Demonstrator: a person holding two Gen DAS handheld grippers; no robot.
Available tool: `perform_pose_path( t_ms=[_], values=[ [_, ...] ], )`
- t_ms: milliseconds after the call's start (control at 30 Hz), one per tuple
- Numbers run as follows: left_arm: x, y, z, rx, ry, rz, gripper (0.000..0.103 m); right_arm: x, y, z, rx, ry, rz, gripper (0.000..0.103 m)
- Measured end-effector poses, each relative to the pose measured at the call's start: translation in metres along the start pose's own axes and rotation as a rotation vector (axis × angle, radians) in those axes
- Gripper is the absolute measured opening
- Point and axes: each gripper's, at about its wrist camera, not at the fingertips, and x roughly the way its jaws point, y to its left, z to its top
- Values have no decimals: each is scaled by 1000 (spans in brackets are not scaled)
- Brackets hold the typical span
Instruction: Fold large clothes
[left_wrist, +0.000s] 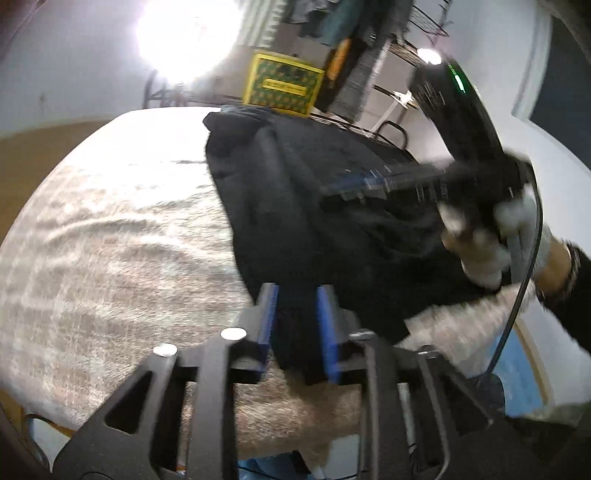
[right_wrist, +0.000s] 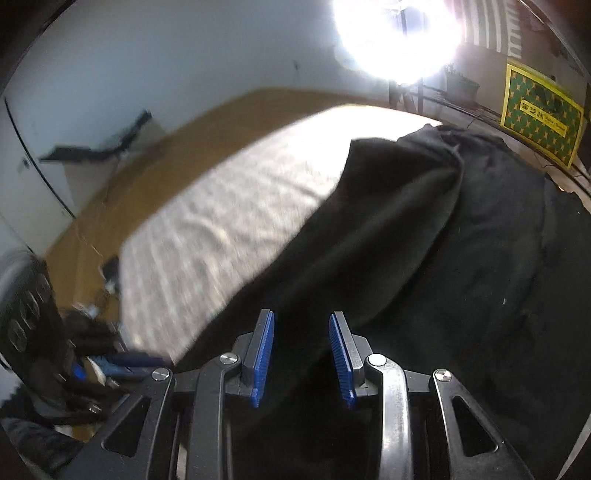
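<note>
Mostly dark fabric fills both wrist views. Black garment (left_wrist: 317, 206) lies bunched on a pale, grey-beige patterned cloth (left_wrist: 110, 240) that covers a flat surface, prob. a table or bed; can't tell which. Garment sits toward the far right part of that cloth, w/ folds and a thick ridge running along it.

Left gripper (left_wrist: 298, 325): blue ribbed pads stand a little apart, w/ a strip of the garment's ribbed hem between them. Pads look close to the fabric on both sides, but whether they press on it can't be told.

Right gripper (right_wrist: 302, 354): blue pads clearly apart, gap open. Garment spreads below and beyond the pads; nothing is pinched between them. In the left view the same gripper (left_wrist: 354, 188) appears blurred, over the garment's right side, held by a hand (left_wrist: 491, 243) in a white glove w/ a dark sleeve behind it. A small green light shows on the gripper's black body.

Background: very bright lamp (right_wrist: 399, 33) glare, white wall, tan floor. Yellow-edged green box (right_wrist: 539, 114) w/ a star-like pattern stands on a wire rack behind the cloth; it carries a yellow label w/ writing too small and blurred to read. No brand legible anywhere.
</note>
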Motion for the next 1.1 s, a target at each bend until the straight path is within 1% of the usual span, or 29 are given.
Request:
perform_pose_path(
  t_ms=[100,167,200,300,333,400,467,533,567,600,667,767,833,933,967,1100],
  values=[
    [8,2,1,-9,20,23,31,10,-8,-18,7,38,-90,33],
    [15,4,2,-6,40,67,40,11,-20,-30,49,48,-105,32],
    [19,6,3,-22,50,75,41,8,-23,-32,58,36,-104,30],
    [29,17,3,-101,85,56,42,0,-25,-35,82,35,-117,30],
    [30,20,4,-123,80,49,42,-4,-25,-35,84,29,-111,30],
    [31,20,7,-144,94,36,42,-15,-22,-31,83,-1,-100,32],
    [33,19,8,-149,107,20,42,-26,-19,-21,96,-34,-91,39],
    [33,18,9,-152,104,20,40,-31,-19,-8,117,-53,-66,40],
    [35,19,9,-163,109,6,34,-34,-19,1,124,-63,-61,40],
    [36,20,9,-173,109,2,31,-34,-18,8,127,-67,-64,40],
    [37,20,8,-181,108,-6,17,-32,-18,24,136,-70,-68,43],
    [38,21,7,-183,91,-26,11,-24,-21,52,164,-68,-67,45],
    [39,21,7,-192,85,-50,9,-14,-26,73,184,-64,-62,47],
    [35,24,4,-222,70,-108,8,2,-30,98,191,-66,-89,60],
    [33,26,2,-241,65,-141,7,6,-31,103,190,-64,-96,62],
    [20,30,-1,-271,47,-198,7,41,-40,131,202,-28,-121,62]
  ],
)
